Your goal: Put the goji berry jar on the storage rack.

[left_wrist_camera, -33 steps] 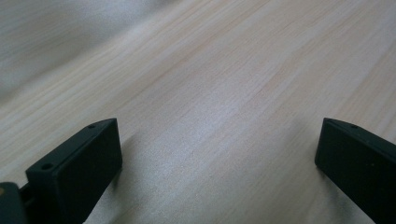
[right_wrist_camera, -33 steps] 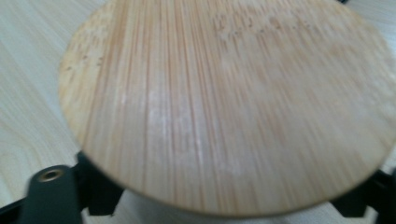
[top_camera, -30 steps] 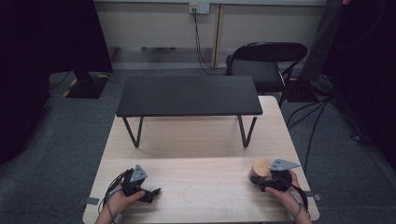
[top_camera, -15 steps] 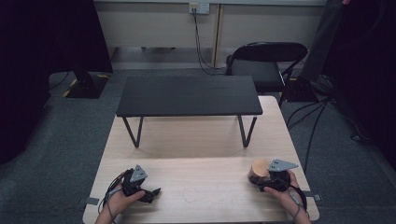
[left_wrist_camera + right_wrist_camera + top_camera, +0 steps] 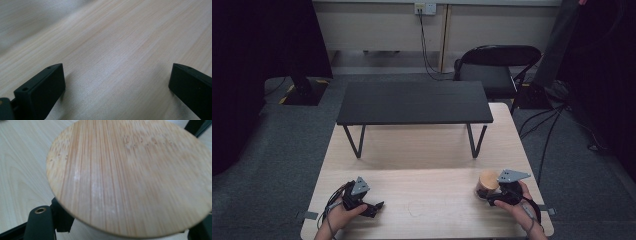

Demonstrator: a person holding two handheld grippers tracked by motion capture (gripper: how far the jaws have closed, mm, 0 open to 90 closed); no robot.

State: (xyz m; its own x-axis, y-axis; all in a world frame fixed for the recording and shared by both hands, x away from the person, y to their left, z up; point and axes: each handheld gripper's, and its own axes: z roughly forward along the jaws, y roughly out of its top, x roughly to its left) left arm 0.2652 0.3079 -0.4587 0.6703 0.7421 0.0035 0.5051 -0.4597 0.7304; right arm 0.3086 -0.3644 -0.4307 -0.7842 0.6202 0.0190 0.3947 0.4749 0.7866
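Observation:
A small jar with a round bamboo lid (image 5: 487,181) stands near the front right of the light wooden table (image 5: 422,150). My right gripper (image 5: 486,194) is shut on the jar's body just under the lid. In the right gripper view the lid (image 5: 130,175) looms close, with one black finger (image 5: 40,222) below its left rim. My left gripper (image 5: 374,207) rests on the table at the front left. Its jaws stand wide open, with bare wood between them (image 5: 117,85).
A low black bench (image 5: 414,102) on thin metal legs stands across the far half of the table. Behind the table are a black chair (image 5: 492,65) and cables on the grey carpet. The table's front edge lies just below both hands.
The right gripper has edged slightly left at the jar. The left hand and its gripper have not moved.

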